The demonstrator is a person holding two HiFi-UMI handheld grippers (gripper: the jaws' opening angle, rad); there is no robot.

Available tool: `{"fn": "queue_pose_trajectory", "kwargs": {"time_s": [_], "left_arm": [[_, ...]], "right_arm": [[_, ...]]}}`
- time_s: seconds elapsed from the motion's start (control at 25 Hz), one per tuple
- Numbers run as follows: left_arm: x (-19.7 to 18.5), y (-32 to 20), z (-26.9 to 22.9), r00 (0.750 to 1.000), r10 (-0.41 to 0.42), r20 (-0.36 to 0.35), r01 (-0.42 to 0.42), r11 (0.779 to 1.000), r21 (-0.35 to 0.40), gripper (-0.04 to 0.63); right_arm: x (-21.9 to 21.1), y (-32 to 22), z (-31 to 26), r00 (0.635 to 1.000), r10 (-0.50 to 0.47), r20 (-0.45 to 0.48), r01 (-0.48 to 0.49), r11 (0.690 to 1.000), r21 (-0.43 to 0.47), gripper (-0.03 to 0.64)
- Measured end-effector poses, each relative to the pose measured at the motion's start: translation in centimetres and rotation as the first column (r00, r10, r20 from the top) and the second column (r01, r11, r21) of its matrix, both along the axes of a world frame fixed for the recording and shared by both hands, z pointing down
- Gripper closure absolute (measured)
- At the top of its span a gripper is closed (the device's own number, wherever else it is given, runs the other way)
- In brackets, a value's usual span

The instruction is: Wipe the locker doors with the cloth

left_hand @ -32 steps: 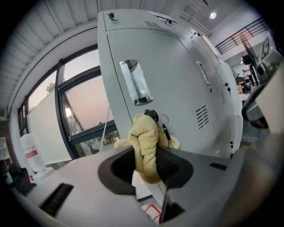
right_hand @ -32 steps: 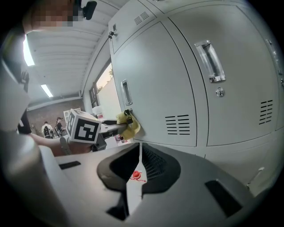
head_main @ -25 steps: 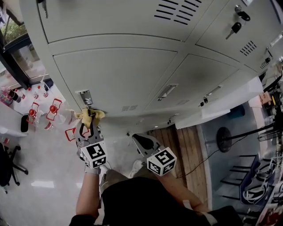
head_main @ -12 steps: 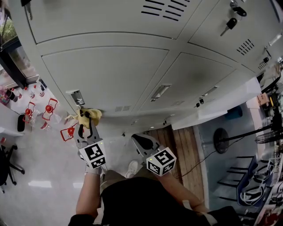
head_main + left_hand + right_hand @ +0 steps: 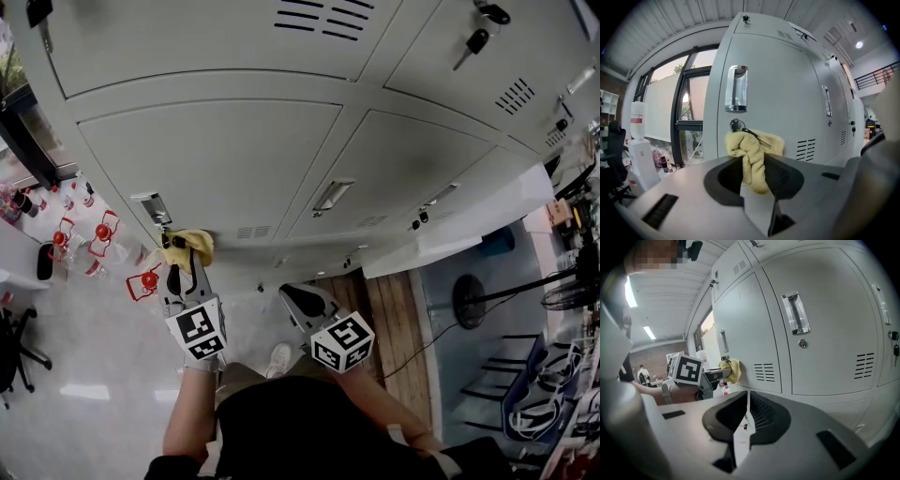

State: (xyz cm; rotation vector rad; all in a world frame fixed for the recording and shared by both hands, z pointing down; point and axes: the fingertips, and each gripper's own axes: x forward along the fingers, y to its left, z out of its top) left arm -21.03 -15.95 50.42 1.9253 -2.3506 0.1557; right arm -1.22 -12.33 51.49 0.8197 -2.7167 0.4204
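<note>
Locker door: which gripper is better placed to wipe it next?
Left. The left gripper is shut on the yellow cloth, close against the locker door; the right gripper is shut on nothing and sits back from the lockers.

The head view is taken from above and faces steeply down along the locker doors to the floor, well behind both sets of fingers. The left gripper view is set just behind the fingers of the left gripper and faces along them. The door is seen close beyond their tips, the cloth between them and a handle above them. The right gripper view is aimed along the fingers of the right gripper, from farther off and slantwise along the lockers. The cloth and the left gripper are shared by all three views. In the right gripper view they are seen beyond and left of the fingertips.
</note>
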Motion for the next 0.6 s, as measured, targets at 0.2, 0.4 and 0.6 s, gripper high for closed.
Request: {"fn": "queue_pose_trajectory", "kwargs": {"time_s": [0.2,0.4,0.6], "left_arm": [[0.6,0.0,-0.3,1.000,0.005,-0.029,-0.005,1.000,0.011,0.486],[2.1,-0.5,-1.2,0.999,0.038,0.002,-0.038,0.999,0.035,0.486],[2.3,-0.8,-3.7,0.999,0.019,0.032,-0.023,0.995,0.100,0.486]], "right_arm": [[0.1,-0.1,-0.1,1.000,-0.008,0.002,0.008,1.000,0.004,0.586],[0.3,-0.1,-0.2,1.000,-0.008,0.007,0.008,1.000,0.004,0.586],[0.8,-0.2,-0.3,1.000,0.001,0.010,-0.001,1.000,0.007,0.586]]}}
